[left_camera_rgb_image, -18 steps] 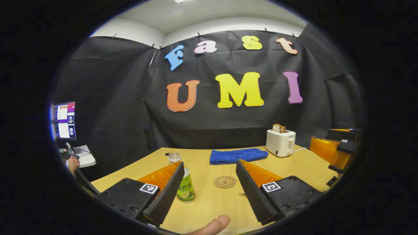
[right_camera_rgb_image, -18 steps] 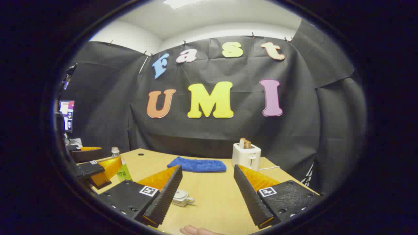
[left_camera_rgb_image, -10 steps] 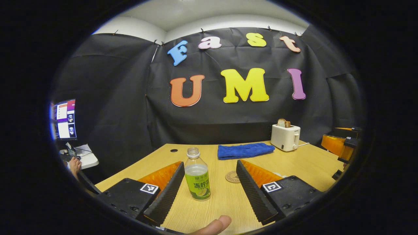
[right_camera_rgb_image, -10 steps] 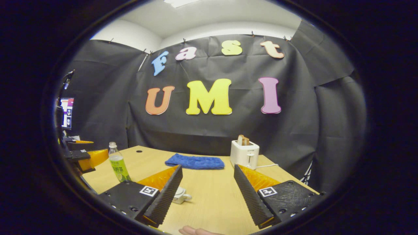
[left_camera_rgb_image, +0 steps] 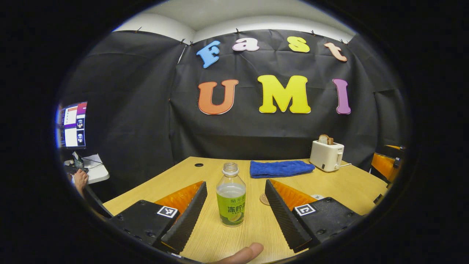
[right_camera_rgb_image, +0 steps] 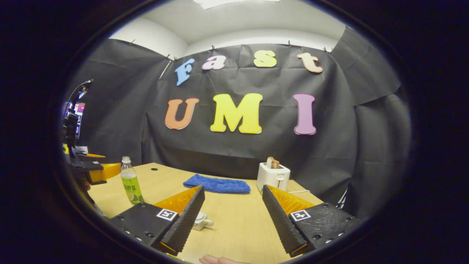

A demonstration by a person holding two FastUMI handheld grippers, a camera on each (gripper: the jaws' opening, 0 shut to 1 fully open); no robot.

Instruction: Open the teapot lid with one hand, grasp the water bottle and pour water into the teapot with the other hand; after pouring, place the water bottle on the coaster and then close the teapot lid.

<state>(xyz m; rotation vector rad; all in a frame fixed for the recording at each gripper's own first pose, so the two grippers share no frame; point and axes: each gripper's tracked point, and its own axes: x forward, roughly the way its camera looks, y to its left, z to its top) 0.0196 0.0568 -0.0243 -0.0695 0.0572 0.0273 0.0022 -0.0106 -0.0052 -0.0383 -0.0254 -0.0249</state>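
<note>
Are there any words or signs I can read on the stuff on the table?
water bottle: printed characters on its green label, cut off by the curve, not readable whole.
coaster: a round stamped design, too small to read.
toaster: no text that can be read.
left gripper and right gripper: square black-and-white code tags, no words.

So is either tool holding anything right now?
No. The left tool is open around the water bottle without touching; the right tool is open, empty.
</note>
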